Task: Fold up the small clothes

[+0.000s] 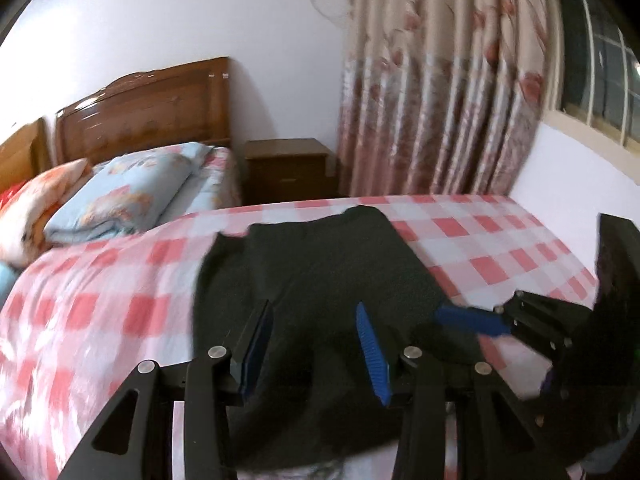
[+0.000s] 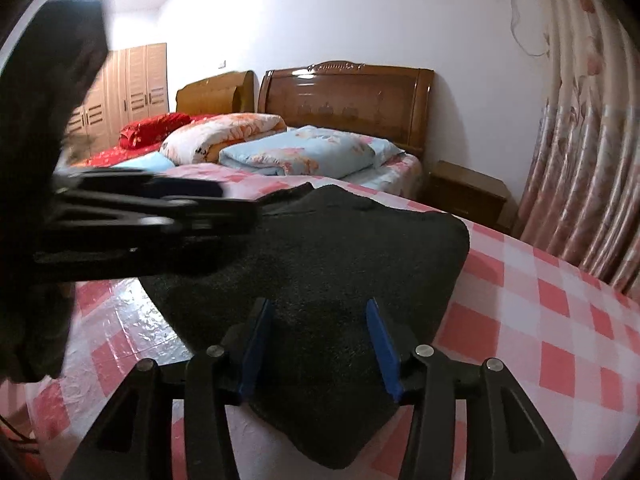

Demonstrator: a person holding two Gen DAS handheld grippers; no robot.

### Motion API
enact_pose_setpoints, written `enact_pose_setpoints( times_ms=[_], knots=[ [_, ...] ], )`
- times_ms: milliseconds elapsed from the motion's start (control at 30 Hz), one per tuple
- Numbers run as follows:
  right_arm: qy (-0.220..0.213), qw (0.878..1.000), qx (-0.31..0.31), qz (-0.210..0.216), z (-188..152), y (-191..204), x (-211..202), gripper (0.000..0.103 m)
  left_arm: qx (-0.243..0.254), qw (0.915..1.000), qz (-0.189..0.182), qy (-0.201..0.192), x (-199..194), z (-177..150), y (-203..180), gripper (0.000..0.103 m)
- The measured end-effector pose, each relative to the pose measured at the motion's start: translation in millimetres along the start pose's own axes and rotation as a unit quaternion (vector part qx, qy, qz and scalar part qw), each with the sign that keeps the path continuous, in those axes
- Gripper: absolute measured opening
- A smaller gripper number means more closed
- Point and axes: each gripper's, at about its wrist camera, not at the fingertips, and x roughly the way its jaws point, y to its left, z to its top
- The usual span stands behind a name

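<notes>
Black garment (image 1: 320, 272) on checked cloth (image 1: 100, 308), left gripper (image 1: 316, 344) and right gripper (image 2: 320, 340) over garment's near edge, fingers parted, grip unclear.

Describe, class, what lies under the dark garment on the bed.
The dark garment lies on a pink-and-white checked cover, which shows all around it. Whatever is directly beneath the cloth is covered and cannot be seen.

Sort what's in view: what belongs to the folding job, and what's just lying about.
For the job:
dark garment
checked cloth under it
left gripper, right gripper, jaws apart over the garment

Lying about:
blue quilt
orange quilt
red bedding
nightstand
curtain
</notes>
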Motion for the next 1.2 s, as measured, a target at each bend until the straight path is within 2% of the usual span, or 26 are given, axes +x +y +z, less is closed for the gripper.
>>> enact_pose_setpoints(
  times_ms=[100,167,233,367,467,533,600,667,733,800,833,867,967,1067,1133,1200],
  knots=[
    [0.003,1.0,-0.007,0.003,0.4,-0.5,-0.7,0.103,0.004,0.9991,0.013,0.04,35.9,-6.4,-3.3,0.044],
    [0.017,0.999,-0.026,0.005,4.0,2.2,-1.6,0.103,-0.017,0.9998,-0.004,0.008,33.1,-14.8,5.0,0.044],
    [0.019,0.999,-0.033,0.018,10.1,-1.7,-4.1,0.103,-0.013,0.9999,-0.004,0.007,31.2,-18.9,8.1,0.044],
    [0.005,1.0,0.005,0.011,21.9,-30.0,-1.1,0.103,-0.01,0.9999,-0.004,-0.006,15.8,-25.0,5.9,0.044],
    [0.021,0.998,0.045,0.028,10.3,-45.3,12.3,0.103,-0.009,0.9999,0.001,-0.011,10.3,-33.9,9.7,0.043],
    [-0.003,0.998,0.055,0.028,0.2,-46.8,10.8,0.103,0.007,0.9998,0.008,-0.015,10.2,-37.0,7.8,0.043],
    [0.01,0.997,0.068,0.022,3.0,-47.1,7.9,0.103,0.004,0.9998,0.011,-0.014,10.2,-36.4,8.1,0.044],
    [0.015,0.997,0.069,0.007,10.5,-44.4,2.4,0.103,-0.009,0.9999,0.011,-0.008,8.8,-33.5,9.5,0.044],
    [0.002,0.998,0.062,0.007,15.9,-40.5,-3.9,0.103,-0.021,0.9997,0.013,-0.007,4.3,-34.0,9.7,0.044],
    [0.022,0.997,0.064,0.019,13.7,-37.5,3.2,0.103,-0.02,0.9996,0.022,-0.006,-0.4,-37.8,7.6,0.044],
    [0.036,0.998,0.044,0.011,8.6,-31.2,9.7,0.103,-0.015,0.9995,0.028,-0.004,-2.6,-41.1,5.9,0.044],
    [0.028,0.999,0.035,0.004,6.7,-28.4,7.0,0.103,-0.01,0.9993,0.036,0.001,-5.7,-44.6,3.7,0.044],
    [0.047,0.996,0.079,0.002,5.5,-27.6,-6.8,0.103,-0.005,0.999,0.044,0.0,-23.2,-52.6,0.7,0.044],
    [0.051,0.996,0.071,-0.019,-3.3,-12.7,-33.6,0.103,-0.009,0.9976,0.068,-0.006,-46.5,-58.0,-0.8,0.044],
    [0.037,0.996,0.078,-0.026,-5.9,-5.4,-58.0,0.103,-0.02,0.9955,0.09,-0.021,-68.0,-57.3,-1.4,0.044],
    [0.012,0.995,0.088,-0.043,-2.4,-2.0,-84.0,0.103,-0.043,0.9922,0.103,-0.056,-97.5,-53.1,-1.2,0.044]
  ],
)
